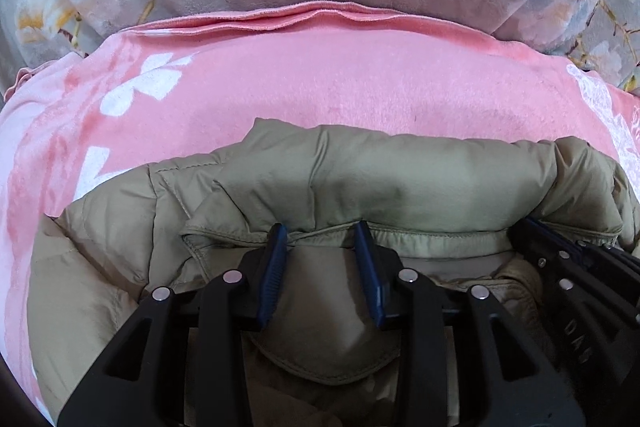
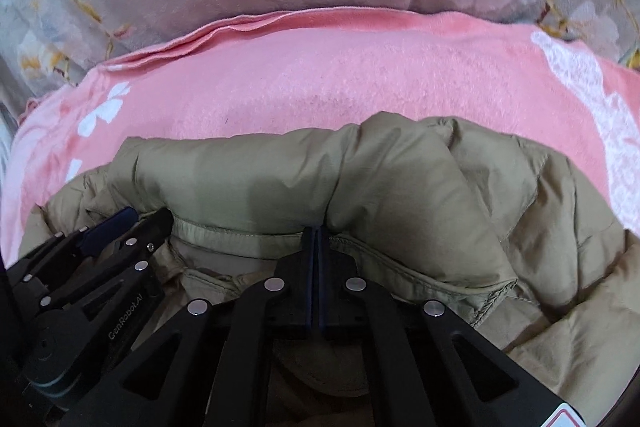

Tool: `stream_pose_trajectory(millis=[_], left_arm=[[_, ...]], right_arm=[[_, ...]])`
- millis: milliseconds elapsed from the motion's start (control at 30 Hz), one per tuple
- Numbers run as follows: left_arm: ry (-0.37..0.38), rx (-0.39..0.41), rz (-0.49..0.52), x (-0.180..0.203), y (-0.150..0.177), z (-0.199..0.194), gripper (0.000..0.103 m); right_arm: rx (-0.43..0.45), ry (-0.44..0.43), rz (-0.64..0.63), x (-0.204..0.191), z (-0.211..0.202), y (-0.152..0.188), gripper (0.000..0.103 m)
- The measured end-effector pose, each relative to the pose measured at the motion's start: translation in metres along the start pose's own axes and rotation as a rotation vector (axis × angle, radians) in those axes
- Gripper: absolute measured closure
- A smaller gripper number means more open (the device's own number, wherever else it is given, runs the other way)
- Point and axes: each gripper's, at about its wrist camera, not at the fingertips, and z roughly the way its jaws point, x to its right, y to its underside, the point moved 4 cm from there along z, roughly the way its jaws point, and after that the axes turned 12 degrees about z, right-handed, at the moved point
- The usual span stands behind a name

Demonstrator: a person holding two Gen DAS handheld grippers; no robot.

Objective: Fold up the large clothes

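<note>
Right wrist: right hand-held gripper apparently pinching jacket hem.

jacket: lower body runs off the bottom edge, sleeves can't be made out
jacket lining: mostly tucked behind the hem seam
right gripper: pinched on the hem, fabric between the pads hidden (totally)
pink blanket: near part under the jacket, sides cropped
</note>
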Motion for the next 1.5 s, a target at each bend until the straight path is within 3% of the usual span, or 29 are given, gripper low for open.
stream_pose_trajectory(millis=[133, 200, 233, 267, 300, 367, 433, 500, 600, 667, 800, 1000, 1067, 1133, 1200, 1233, 1267, 1400, 1433, 1500], left_arm=[[0.029, 0.015, 0.011, -0.005, 0.006, -0.012, 0.068], [0.081, 0.037, -0.014, -0.02, 0.016, -0.032, 0.064], [0.103, 0.041, -0.038, -0.033, 0.029, -0.05, 0.058], [0.12, 0.042, -0.057, -0.046, 0.043, -0.067, 0.043], [0.145, 0.054, -0.067, -0.054, 0.055, -0.082, 0.037], [0.168, 0.081, -0.079, -0.077, 0.093, -0.127, 0.029], [0.169, 0.078, -0.084, -0.101, 0.144, -0.173, 0.024], [0.184, 0.055, -0.093, -0.116, 0.183, -0.203, 0.018], [0.226, -0.01, -0.149, -0.139, 0.259, -0.244, 0.014], [0.291, -0.045, -0.249, -0.153, 0.306, -0.263, 0.013], [0.336, -0.074, -0.403, -0.16, 0.361, -0.276, 0.013], [0.459, -0.084, -0.542, -0.148, 0.39, -0.275, 0.013], [0.435, -0.066, -0.556, -0.143, 0.392, -0.277, 0.014], [0.423, -0.063, -0.548, -0.138, 0.391, -0.278, 0.017], [0.44, -0.069, -0.55, -0.134, 0.39, -0.278, 0.035], [0.436, -0.078, -0.535, -0.131, 0.389, -0.278, 0.04], [0.419, -0.081, -0.518, -0.129, 0.388, -0.279, 0.051], [0.395, -0.085, -0.49, -0.128, 0.388, -0.286, 0.089], [0.392, -0.081, -0.485, -0.129, 0.388, -0.288, 0.09], [0.398, -0.061, -0.485, -0.131, 0.387, -0.294, 0.096]], right_arm=[[-0.037, -0.057, 0.041, 0.014, -0.012, 0.005, 0.103], [-0.008, -0.022, 0.022, 0.031, -0.047, 0.018, 0.103], [0.011, -0.015, 0.006, 0.043, -0.069, 0.027, 0.093], [0.031, -0.004, -0.011, 0.058, -0.092, 0.036, 0.091], [0.058, 0.011, -0.036, 0.078, -0.126, 0.053, 0.089], [0.087, 0.029, -0.052, 0.104, -0.186, 0.088, 0.08], [0.099, 0.043, -0.028, 0.13, -0.237, 0.126, 0.06], [0.108, 0.045, 0.027, 0.159, -0.284, 0.168, 0.049], [0.081, 0.049, 0.123, 0.197, -0.333, 0.239, 0.042], [0.062, 0.05, 0.184, 0.217, -0.353, 0.287, 0.04], [0.039, -0.036, 0.297, 0.235, -0.366, 0.348, 0.039], [0.029, -0.139, 0.497, 0.247, -0.352, 0.375, 0.038], [0.042, -0.172, 0.547, 0.246, -0.348, 0.377, 0.038], [0.049, -0.189, 0.557, 0.241, -0.346, 0.377, 0.038], [0.05, -0.197, 0.555, 0.233, -0.343, 0.376, 0.038], [0.048, -0.198, 0.551, 0.229, -0.342, 0.376, 0.041], [0.049, -0.199, 0.542, 0.224, -0.341, 0.375, 0.045], [0.043, -0.129, 0.484, 0.21, -0.331, 0.375, 0.077], [0.046, -0.133, 0.482, 0.21, -0.331, 0.376, 0.086], [0.059, -0.146, 0.481, 0.209, -0.335, 0.374, 0.094]])
